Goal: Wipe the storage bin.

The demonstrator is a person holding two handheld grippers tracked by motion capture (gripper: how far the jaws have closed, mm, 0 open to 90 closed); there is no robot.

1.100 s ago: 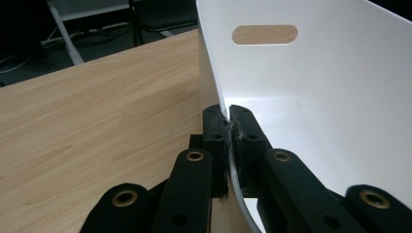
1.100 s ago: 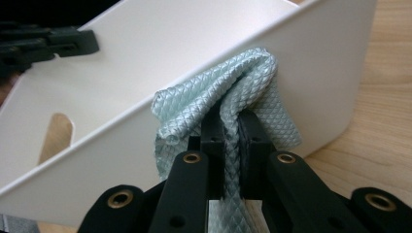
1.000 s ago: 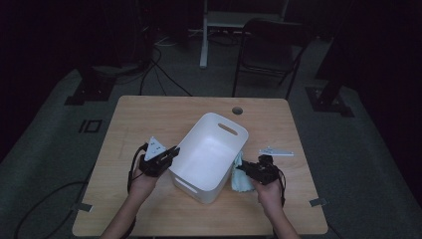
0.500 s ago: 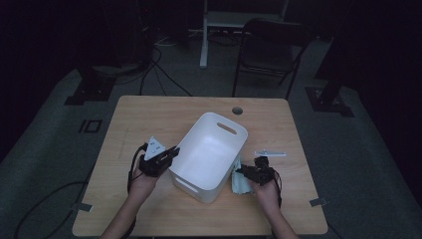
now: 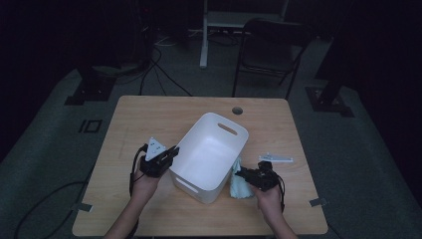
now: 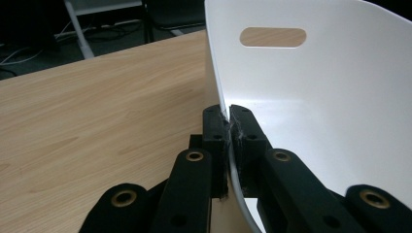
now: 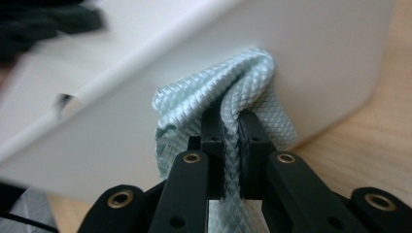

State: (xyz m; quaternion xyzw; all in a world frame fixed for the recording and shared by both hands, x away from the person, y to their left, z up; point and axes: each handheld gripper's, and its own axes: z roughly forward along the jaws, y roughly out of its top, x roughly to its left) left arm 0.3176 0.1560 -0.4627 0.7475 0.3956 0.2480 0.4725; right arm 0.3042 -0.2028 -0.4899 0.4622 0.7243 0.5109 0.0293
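White rectangular plastic bin (image 5: 211, 154) with slotted handles on the light wooden tabletop (image 5: 149, 117), its wall pinched between the closed jaws of the left gripper (image 6: 228, 127), while the right gripper (image 7: 231, 121), just beside the bin's outer wall, clamps a pale green woven cloth (image 7: 238, 92).

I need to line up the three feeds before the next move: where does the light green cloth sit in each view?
High view: the cloth lies right of centre, against the white bin, in the right gripper.
Left gripper view: I cannot find it; the left gripper clamps the bin's rim.
Right gripper view: centre, pinched between the jaws.
Shared landmark: the white bin.
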